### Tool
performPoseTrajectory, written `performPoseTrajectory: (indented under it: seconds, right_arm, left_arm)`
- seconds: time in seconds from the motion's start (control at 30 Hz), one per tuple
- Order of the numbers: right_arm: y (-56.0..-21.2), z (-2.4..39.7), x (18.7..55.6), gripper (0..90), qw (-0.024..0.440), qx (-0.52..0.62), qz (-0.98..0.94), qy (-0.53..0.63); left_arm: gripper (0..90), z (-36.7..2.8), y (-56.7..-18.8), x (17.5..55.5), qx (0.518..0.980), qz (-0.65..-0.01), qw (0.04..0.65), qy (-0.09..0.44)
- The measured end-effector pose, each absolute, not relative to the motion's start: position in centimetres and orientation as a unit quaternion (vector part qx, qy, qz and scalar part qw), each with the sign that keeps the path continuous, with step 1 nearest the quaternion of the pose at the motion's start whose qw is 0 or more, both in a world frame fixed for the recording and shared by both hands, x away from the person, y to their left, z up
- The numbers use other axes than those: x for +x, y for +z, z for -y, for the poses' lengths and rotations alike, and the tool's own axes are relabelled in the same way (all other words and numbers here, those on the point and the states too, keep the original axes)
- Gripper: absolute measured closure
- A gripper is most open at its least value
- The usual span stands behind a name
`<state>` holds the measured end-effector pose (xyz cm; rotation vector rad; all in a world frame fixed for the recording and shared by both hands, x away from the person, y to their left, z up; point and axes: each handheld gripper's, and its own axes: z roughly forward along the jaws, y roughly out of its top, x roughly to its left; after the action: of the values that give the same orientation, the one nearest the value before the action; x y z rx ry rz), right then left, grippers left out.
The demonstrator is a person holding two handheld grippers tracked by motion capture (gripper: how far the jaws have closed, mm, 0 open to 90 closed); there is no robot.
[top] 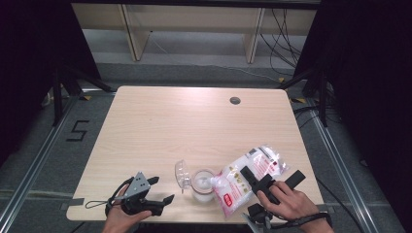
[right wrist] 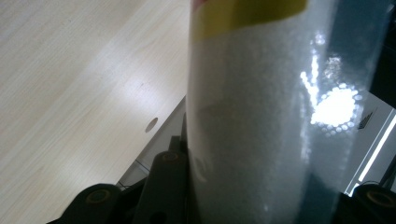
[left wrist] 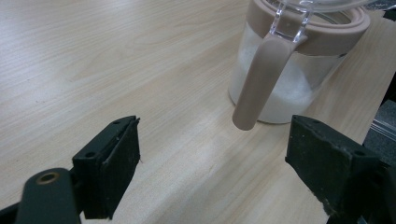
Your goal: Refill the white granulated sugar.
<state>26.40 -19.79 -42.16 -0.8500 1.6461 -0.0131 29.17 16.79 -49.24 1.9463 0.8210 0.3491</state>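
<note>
At the near left corner of the table (top: 160,116) the left gripper (top: 163,190) rests low in the person's hand, whose forearm is cut off by the bottom edge of the high view; its jaws stand wide apart with only bare wood between them. In the left gripper view the jar (left wrist: 292,70) stands just beyond those jaws, untouched, its top cropped by the frame; white grains fill its lower part and a tan handle hangs down its side. From above, the jar's clear lid (top: 182,174) is flipped open to its left. Just right of the jar, the bag (top: 248,177) of white grains is tilted with its lower end over the jar's mouth; whether anything pours cannot be made out. The right gripper (top: 252,178) has its jaws closed on the bag's middle. In the right gripper view the bag fills the space between the jaws, so its printing is mostly cut off and the right jaw is hidden behind the plastic.
</note>
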Motion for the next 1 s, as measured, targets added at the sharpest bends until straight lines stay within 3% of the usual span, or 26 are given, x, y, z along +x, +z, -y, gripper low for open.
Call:
performPoseTrajectory:
  seconds: [1.0]
  right_arm:
    - [-42.2, 19.63, 26.42, 76.8, 0.598, -0.368, -0.712, -0.004]
  left_arm:
    - [16.9, -16.78, -49.23, 29.17, 0.799, -0.336, 0.479, 0.144]
